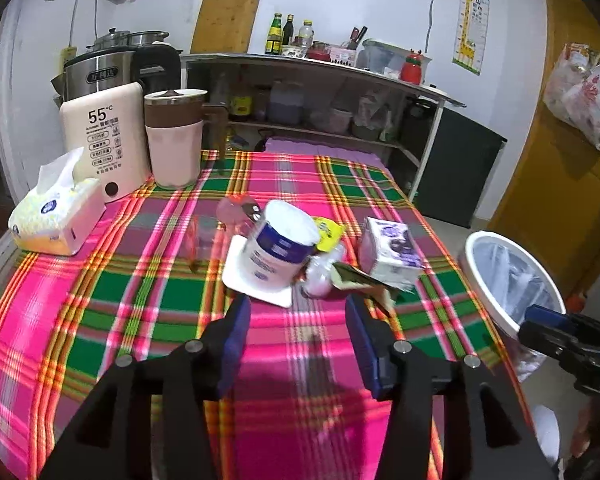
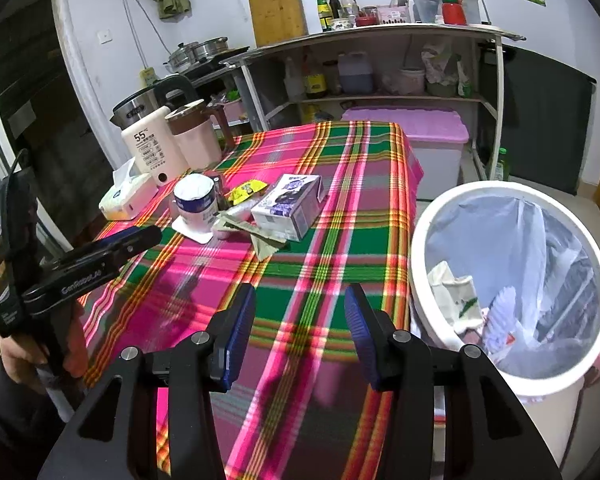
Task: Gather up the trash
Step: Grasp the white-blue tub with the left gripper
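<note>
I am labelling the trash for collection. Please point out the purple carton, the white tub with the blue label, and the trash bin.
purple carton (image 2: 288, 208): right wrist view, on its top face.
white tub (image 1: 278, 250): left wrist view, on its blue label.
trash bin (image 2: 420, 240): right wrist view, on its white rim.

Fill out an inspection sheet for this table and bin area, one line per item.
Surface: table under plaid cloth, near half bare.
Job's things: white tub on a white square, yellow wrapper, purple carton, green packet, clustered mid-table; lined bin beside the table, some trash inside.
Clutter: tissue pack, cream appliance, pink jug.
Grippers: left claw open, empty; right claw open, empty.
Cables: wall cords behind the pots.
Surroundings: shelf unit with bottles, pink-lidded box.
</note>
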The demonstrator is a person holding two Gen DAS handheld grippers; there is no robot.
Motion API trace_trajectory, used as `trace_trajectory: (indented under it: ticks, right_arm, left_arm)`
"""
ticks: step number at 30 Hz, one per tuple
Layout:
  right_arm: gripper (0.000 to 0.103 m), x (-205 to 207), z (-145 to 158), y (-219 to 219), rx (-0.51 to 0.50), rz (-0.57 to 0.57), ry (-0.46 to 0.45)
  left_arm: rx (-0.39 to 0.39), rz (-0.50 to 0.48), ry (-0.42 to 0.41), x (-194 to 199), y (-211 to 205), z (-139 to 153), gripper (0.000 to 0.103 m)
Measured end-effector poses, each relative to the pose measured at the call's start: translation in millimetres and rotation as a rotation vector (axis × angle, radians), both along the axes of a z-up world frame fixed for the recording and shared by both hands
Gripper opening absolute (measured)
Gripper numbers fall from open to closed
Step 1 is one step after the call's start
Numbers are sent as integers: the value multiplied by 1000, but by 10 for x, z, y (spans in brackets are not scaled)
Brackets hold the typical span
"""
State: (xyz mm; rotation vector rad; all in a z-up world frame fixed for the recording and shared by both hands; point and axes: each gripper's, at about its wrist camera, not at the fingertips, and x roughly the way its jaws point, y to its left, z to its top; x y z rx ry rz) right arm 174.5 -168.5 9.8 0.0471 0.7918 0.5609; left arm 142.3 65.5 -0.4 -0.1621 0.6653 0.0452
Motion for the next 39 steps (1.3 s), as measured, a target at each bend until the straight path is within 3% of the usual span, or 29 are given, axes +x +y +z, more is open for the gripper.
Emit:
trace_trajectory:
  ticks: [18,21,24,39]
  right_arm:
    - [51,348,-78,205,11,6,24]
    - [51,421,-77,253,13,6,27]
    - [51,471,-78,319,13,8,28]
    - [51,747,-140,690,0,-10,48]
  left_arm:
    - [85,6,44,664,-7,-135,58]
    - [78,13,56,716,23,-159,58]
    - [63,13,63,737,64,-187,48]
    - [-40,24,0,469,337,-85,47]
